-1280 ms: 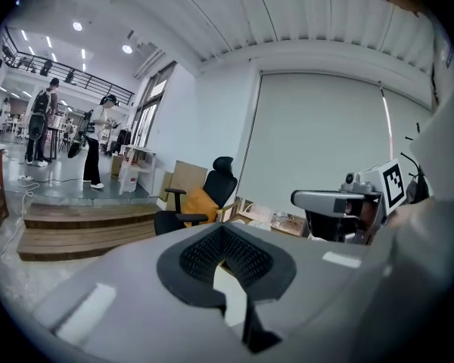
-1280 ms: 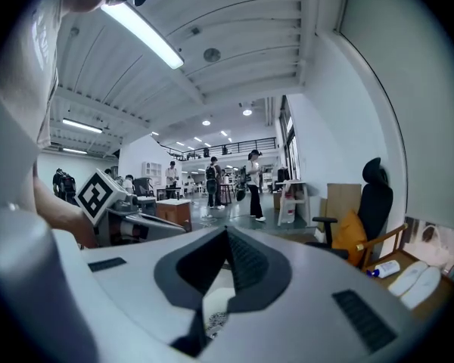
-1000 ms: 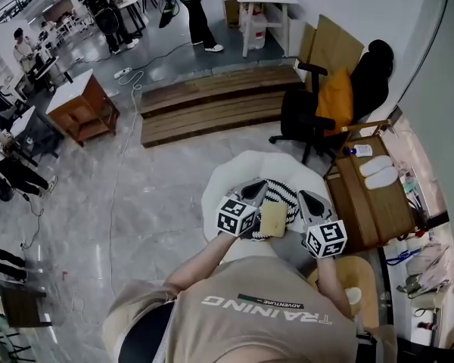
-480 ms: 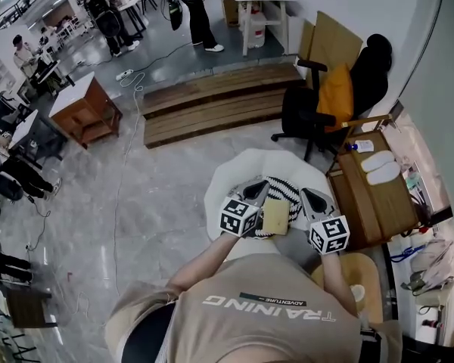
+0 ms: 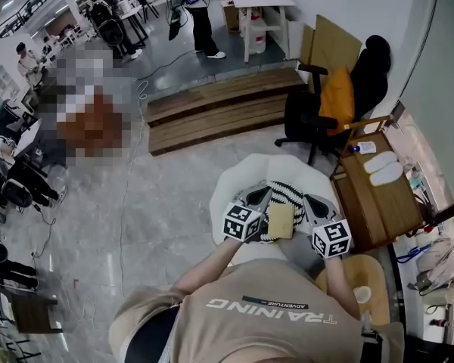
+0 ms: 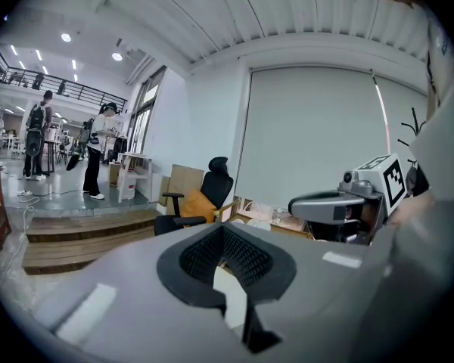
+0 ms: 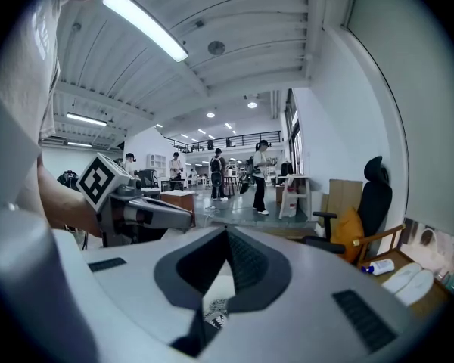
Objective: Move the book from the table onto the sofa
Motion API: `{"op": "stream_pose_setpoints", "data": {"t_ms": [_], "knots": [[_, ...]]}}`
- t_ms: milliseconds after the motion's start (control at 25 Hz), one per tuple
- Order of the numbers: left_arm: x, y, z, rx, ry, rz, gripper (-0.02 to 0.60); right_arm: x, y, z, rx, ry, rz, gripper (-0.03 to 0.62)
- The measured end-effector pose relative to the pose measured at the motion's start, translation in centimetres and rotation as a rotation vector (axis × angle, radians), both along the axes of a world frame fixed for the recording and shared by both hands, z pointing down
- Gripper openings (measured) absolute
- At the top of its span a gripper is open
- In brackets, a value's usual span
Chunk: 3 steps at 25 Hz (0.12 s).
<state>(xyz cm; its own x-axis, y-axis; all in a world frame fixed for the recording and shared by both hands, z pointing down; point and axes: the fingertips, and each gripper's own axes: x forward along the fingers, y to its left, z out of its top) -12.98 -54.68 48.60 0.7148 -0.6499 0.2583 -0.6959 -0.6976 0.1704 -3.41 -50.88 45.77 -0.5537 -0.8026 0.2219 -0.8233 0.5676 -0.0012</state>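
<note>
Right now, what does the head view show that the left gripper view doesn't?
Head view only: the tan book, the black-and-white patterned fabric by it, the white seat and the person's shirt. Left gripper view only: the ceiling, the roller blind and its own tongs close up, together at the tips; a pale sliver shows behind them, unidentifiable. Both: the right gripper, the office chair with the orange cushion, the wooden steps.

The book (image 5: 280, 221) sits between left tool (image 5: 260, 196) and right tool (image 5: 309, 201), above the sofa (image 5: 231, 193), desk (image 5: 372, 203) rightward.
</note>
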Motion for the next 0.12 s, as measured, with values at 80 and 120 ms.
{"op": "stream_pose_setpoints", "data": {"t_ms": [80,120], "knots": [[-0.20,0.27,-0.02,0.001,0.000,0.000,-0.009,0.06,0.37,0.20,-0.005,-0.001,0.005,0.005],[-0.35,0.41,-0.03,0.002,0.000,-0.001,-0.009,0.07,0.55,0.30,-0.008,-0.002,0.008,0.005]]}}
